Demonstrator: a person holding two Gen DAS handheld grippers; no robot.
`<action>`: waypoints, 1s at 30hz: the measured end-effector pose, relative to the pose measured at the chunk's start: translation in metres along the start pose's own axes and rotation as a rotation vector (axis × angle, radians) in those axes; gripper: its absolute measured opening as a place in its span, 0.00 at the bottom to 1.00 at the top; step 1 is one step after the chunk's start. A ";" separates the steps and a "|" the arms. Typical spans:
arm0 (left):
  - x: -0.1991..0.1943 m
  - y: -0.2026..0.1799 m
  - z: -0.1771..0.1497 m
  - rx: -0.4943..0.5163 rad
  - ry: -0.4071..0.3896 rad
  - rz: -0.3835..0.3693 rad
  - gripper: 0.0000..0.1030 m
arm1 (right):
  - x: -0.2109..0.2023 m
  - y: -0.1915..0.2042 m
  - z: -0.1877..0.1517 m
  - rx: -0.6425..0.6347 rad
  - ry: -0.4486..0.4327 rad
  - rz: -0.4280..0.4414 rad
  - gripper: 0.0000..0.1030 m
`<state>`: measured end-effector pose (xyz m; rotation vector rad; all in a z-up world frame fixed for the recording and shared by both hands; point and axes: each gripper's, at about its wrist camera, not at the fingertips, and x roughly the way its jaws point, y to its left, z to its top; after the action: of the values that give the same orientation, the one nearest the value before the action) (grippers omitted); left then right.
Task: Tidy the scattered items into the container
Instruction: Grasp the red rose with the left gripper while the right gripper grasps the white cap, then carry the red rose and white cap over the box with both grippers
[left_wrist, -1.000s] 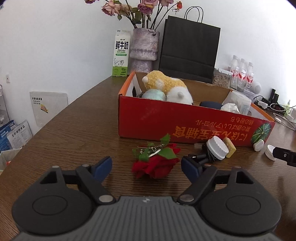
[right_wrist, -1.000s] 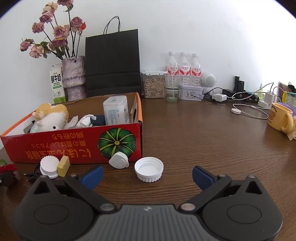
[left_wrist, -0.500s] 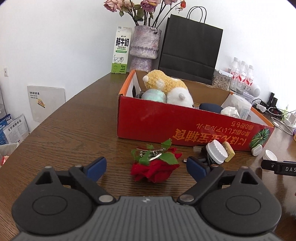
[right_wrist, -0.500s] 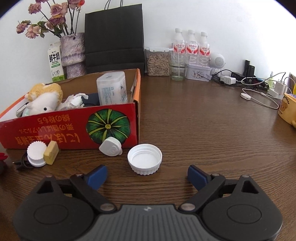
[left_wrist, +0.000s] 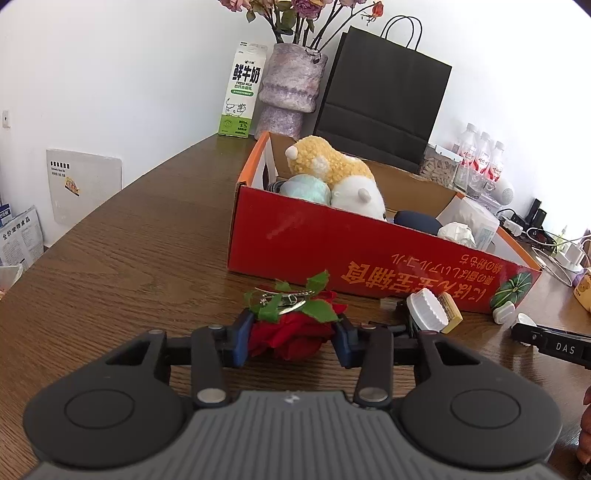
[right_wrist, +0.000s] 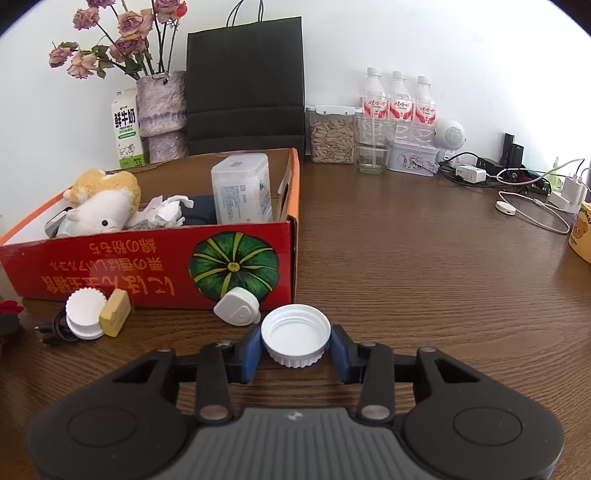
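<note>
**Both grippers closing on table clutter beside the red box**

Left gripper (left_wrist: 293, 341) has its blue pads on either side of the red fabric rose (left_wrist: 291, 334), jaws closing, the pads touching the petals. Right gripper (right_wrist: 294, 349) is closing likewise on the upturned white jar lid (right_wrist: 295, 334), one blue pad at each side of its ribbed rim.

Both items sit on the brown wooden table (right_wrist: 424, 266), just in front of the red cardboard box (right_wrist: 147, 266) with a green pumpkin printed on it. Inside the box lie a yellow-and-white plush toy (right_wrist: 105, 201), a clear plastic tub (right_wrist: 242, 192) and crumpled tissue (right_wrist: 166, 212).

Between rose and lid, against the box front, lie a white heart-shaped case (right_wrist: 237, 312), a ribbed white cap (right_wrist: 85, 314) and a small yellow block (right_wrist: 115, 317).
</note>
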<state>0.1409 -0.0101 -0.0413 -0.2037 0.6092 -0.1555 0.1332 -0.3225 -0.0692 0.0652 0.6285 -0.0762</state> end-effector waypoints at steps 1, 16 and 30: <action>0.000 0.000 0.000 -0.003 -0.001 0.001 0.42 | -0.001 0.000 0.000 0.003 -0.004 0.000 0.38; -0.012 -0.001 -0.002 -0.008 -0.069 0.020 0.40 | -0.019 0.003 -0.005 0.010 -0.102 -0.028 0.38; -0.044 -0.028 0.024 0.057 -0.217 -0.040 0.41 | -0.052 0.020 0.016 -0.018 -0.250 0.012 0.38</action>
<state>0.1166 -0.0250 0.0088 -0.1748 0.3840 -0.1867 0.1027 -0.3012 -0.0249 0.0410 0.3791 -0.0659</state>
